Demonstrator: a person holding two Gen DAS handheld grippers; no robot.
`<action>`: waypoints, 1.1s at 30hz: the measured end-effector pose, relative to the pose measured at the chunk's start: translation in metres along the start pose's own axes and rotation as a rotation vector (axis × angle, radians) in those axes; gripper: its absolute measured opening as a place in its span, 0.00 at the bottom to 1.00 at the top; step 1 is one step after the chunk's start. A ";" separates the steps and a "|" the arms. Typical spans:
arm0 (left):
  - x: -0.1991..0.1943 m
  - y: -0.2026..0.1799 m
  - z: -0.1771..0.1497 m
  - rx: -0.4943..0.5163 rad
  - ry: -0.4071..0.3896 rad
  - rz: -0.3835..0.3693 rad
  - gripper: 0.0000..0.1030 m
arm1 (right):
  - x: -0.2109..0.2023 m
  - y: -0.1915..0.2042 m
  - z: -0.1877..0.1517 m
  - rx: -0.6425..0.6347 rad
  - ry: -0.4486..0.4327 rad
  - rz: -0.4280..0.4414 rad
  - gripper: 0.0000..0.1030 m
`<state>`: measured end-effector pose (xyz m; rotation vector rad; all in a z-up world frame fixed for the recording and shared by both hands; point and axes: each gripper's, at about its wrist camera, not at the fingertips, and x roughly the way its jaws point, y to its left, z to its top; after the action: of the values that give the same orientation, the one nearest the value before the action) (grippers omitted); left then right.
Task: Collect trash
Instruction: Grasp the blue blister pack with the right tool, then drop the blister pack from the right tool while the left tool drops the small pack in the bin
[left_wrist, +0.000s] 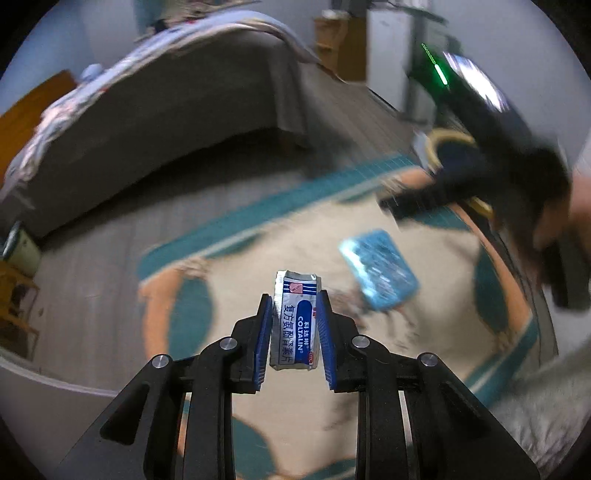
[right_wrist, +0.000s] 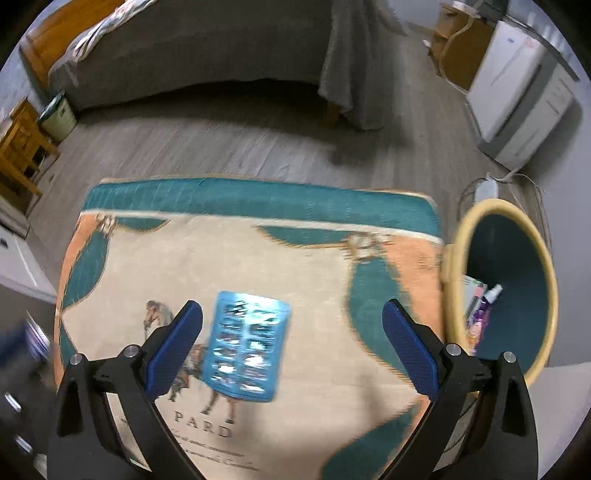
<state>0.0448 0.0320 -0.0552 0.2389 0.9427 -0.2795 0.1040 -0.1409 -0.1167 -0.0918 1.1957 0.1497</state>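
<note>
With the medicine box (left_wrist: 295, 319) clamped in the left hand-held gripper (left_wrist: 294, 301) above the rug (left_wrist: 258, 258), it could be dropped short of the far-right bin (right_wrist: 517, 229), while the blue blister pack (right_wrist: 245, 345) between the right hand-held gripper's (right_wrist: 291, 317) spread jaws could be missed.

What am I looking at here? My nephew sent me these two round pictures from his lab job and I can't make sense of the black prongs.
There is no robot: a person holds a two-finger gripper in each hand, and a fisheye camera on each looks forward along its fingers. That is why the pictures are round.

In the left wrist view, the left gripper is shut on a small medicine box. In the right wrist view, the right gripper is open above a blue blister pack, which lies on a patterned rug. Beside the rug stands a waste basket with some trash already inside. A bed is behind.
</note>
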 end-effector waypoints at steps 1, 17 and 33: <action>0.001 0.008 0.000 -0.024 -0.009 0.006 0.25 | 0.005 0.007 0.000 -0.016 0.010 0.001 0.93; 0.030 0.066 -0.002 -0.267 -0.011 -0.089 0.25 | 0.087 0.049 -0.021 -0.048 0.256 -0.030 0.70; 0.030 0.030 0.024 -0.208 -0.036 -0.083 0.25 | 0.017 -0.010 0.001 0.023 0.050 0.016 0.67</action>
<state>0.0900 0.0485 -0.0636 0.0035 0.9401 -0.2590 0.1126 -0.1498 -0.1320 -0.0663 1.2482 0.1479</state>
